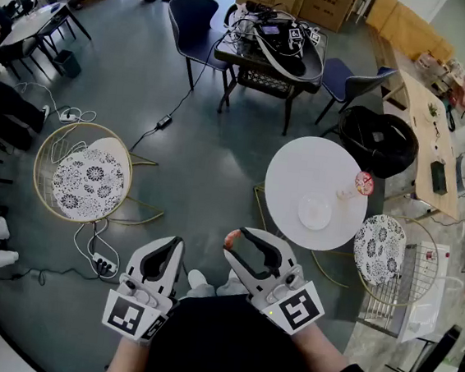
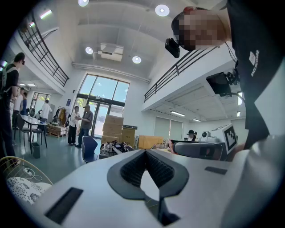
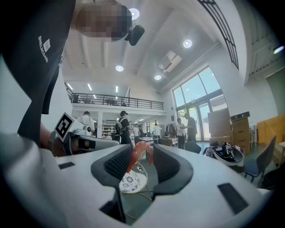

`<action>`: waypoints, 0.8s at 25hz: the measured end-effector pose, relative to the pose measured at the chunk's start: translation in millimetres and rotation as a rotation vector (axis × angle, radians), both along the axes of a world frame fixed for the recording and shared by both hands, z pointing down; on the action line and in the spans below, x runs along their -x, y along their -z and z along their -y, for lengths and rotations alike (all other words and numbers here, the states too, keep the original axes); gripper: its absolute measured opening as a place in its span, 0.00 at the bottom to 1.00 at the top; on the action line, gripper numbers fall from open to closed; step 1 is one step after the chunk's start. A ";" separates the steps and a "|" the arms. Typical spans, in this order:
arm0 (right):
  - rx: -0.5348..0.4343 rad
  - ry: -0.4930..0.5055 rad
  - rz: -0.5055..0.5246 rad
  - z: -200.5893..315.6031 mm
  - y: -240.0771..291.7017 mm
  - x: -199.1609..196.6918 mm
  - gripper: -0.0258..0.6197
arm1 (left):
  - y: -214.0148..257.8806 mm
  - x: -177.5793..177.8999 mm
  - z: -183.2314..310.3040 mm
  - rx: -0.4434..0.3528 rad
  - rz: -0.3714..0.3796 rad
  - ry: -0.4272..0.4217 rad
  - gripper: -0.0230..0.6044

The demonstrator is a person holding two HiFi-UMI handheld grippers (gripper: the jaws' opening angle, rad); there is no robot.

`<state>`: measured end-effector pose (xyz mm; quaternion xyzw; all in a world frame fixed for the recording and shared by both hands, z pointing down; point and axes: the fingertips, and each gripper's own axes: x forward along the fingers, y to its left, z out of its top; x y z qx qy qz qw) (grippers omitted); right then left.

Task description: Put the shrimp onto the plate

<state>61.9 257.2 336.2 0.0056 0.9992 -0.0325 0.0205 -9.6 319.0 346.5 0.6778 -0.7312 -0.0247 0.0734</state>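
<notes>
The carry is in hand: the right tool (image 1: 238,241) grips the pink shrimp (image 1: 230,238) at its tips, low in mid-frame, well apart from the white plate (image 1: 315,212) on the round surface (image 1: 296,167) at centre right; the left tool (image 1: 174,243) has its jaws together on nothing. Next, I judge, the shrimp must travel up-right over the plate, then be lowered and released.

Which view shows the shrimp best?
The right gripper view: the shrimp sits orange-pink and curved between the right gripper's jaws, close to the camera. The head view shows only a small end of it past those jaws. In the left gripper view it is too small to make out.
</notes>
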 end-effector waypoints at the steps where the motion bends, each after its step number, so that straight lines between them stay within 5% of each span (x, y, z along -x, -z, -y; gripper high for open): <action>1: 0.004 0.000 -0.004 2.2 -1.1 -3.4 0.29 | -1.0 -2.7 1.7 0.003 -0.005 0.001 0.05; 20: 0.070 0.019 0.021 77.6 -14.7 -43.4 0.29 | -15.1 -39.9 58.2 0.038 -0.010 0.038 0.05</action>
